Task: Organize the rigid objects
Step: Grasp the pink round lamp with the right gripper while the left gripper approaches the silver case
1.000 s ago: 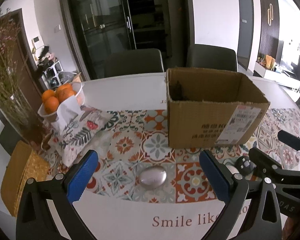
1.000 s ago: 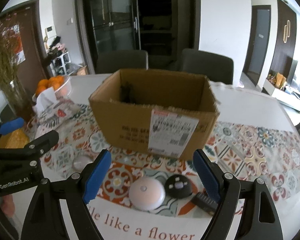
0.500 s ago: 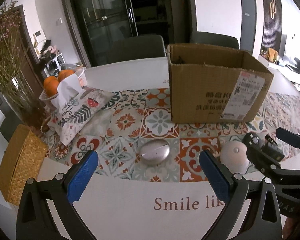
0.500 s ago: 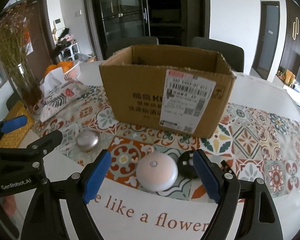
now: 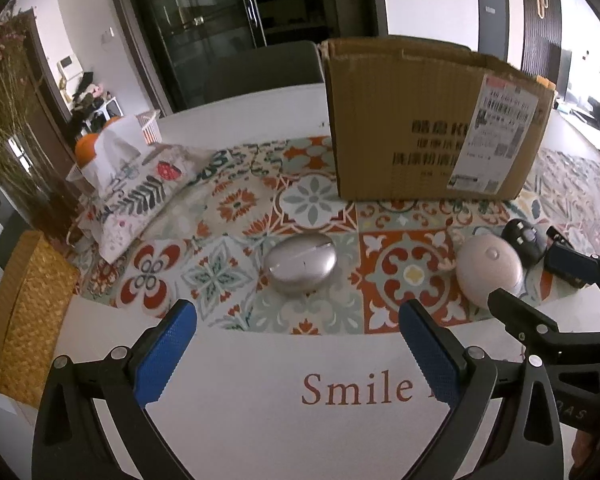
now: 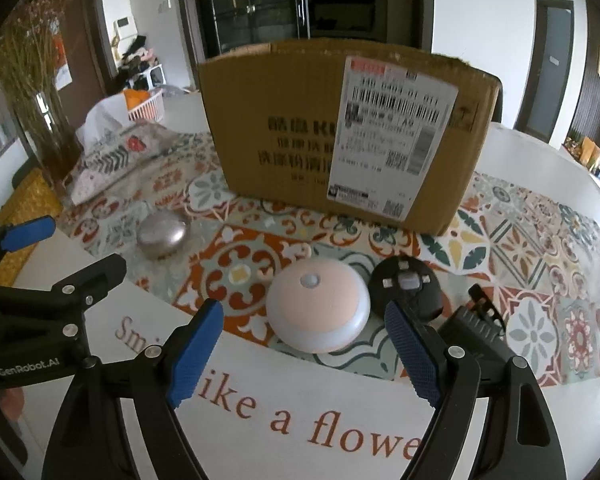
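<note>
A silver oval case (image 5: 301,263) (image 6: 163,233) lies on the patterned mat, just ahead of my open left gripper (image 5: 296,350), which holds nothing. A round white-and-peach puck light (image 6: 318,311) (image 5: 489,268) lies ahead of my open right gripper (image 6: 306,350), between the lines of its blue pads. Right of it sit a black round plug (image 6: 405,286) (image 5: 523,238) and a small black ribbed block (image 6: 473,334). Behind them stands an open cardboard box (image 5: 432,124) (image 6: 340,136) with a shipping label.
At the left stand a floral tissue pouch (image 5: 140,196), a white basket of oranges (image 5: 100,140), a vase of dried flowers (image 5: 16,148) and a woven yellow box (image 5: 24,312). Dark chairs and a glass cabinet lie beyond the table.
Both grippers have sunk toward the table and come closer to the objects. The silver case and the puck light now appear larger and nearer. The jaws keep the same width.
</note>
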